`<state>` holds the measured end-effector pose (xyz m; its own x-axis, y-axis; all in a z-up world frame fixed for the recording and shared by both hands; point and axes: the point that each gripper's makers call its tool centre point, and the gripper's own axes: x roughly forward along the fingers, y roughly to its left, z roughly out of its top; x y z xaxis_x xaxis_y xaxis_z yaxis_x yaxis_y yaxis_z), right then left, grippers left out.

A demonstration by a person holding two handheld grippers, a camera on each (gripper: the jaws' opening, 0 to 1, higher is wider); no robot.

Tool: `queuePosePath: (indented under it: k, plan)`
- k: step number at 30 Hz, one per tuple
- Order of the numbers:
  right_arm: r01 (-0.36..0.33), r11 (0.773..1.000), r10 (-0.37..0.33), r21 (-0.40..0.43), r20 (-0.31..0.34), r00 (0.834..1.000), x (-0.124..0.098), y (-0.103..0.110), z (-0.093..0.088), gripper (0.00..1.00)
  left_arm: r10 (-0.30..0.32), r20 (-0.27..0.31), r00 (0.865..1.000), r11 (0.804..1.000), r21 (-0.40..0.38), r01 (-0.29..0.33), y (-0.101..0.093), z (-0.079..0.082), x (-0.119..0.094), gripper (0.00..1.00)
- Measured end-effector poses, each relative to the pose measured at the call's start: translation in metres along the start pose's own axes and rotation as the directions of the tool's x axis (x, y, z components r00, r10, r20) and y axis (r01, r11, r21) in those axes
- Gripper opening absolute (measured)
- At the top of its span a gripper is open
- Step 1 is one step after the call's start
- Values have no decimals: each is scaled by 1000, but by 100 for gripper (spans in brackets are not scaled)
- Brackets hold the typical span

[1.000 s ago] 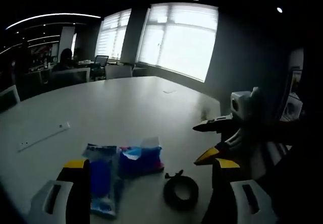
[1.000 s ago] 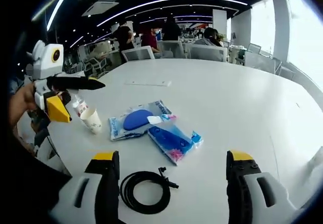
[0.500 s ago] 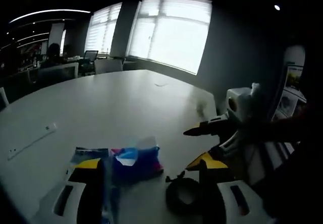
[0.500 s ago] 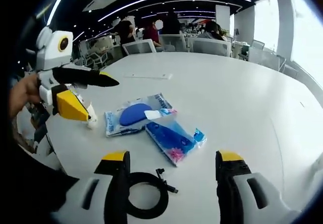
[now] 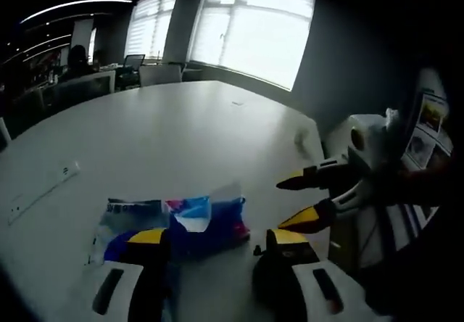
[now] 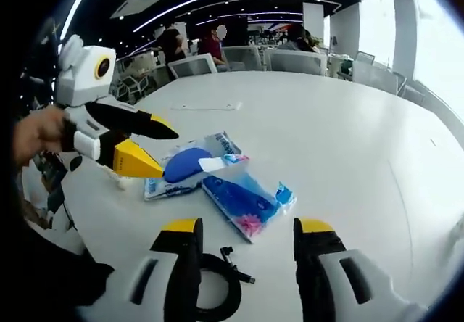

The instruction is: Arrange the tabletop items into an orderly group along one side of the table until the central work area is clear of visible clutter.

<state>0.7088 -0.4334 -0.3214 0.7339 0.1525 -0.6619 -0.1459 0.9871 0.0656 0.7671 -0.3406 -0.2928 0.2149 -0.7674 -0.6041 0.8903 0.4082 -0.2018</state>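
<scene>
Right tongs [image 6: 246, 238]: seen at the bottom centre of the right gripper view, jaws parted with a clear gap, nothing between them. They hang above the coiled black cable [image 6: 217, 289], whose loop lies at the lower left of that view, partly under the left jaw.

Left tongs [image 5: 217, 238]: at the bottom centre of the left gripper view, jaws parted, nothing held. In the right gripper view they enter from the left, tips over the near end of the clear packet with the dark blue item [image 6: 185, 166].

Items: the clear packet and the blue packet with pink print [image 6: 243, 202] lie touching at the centre of the white table [image 6: 348, 141]. A long white strip [image 6: 206, 107] lies well apart, toward the upper centre of the frame.

Judgement: the step in hand appears to be a first pick, cable to the right tongs and packet to the left.

Recommendations:
- Close the right tongs on one strand of the loop, not across the plug end, so the coil does not spring open.
- Take the packet by its edge, since the film looks slippery.
- Keep both tongs apart during lifting.
</scene>
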Motion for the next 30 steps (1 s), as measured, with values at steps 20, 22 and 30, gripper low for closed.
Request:
queuePosePath:
  k: [20, 22, 30]
  plan:
    - [52, 998, -50, 26, -60, 997, 34, -15, -8, 17, 77, -161, 984, 997, 2, -78, 43, -28, 55, 35]
    - [61, 997, -58, 42, -68, 996, 40, -20, -11, 17, 80, -168, 982, 997, 17, -79, 45, -31, 56, 34]
    - [104, 987, -93, 125, -91, 992, 51, -32, -19, 16, 55, -178, 983, 998, -18, -59, 52, -37, 66, 30]
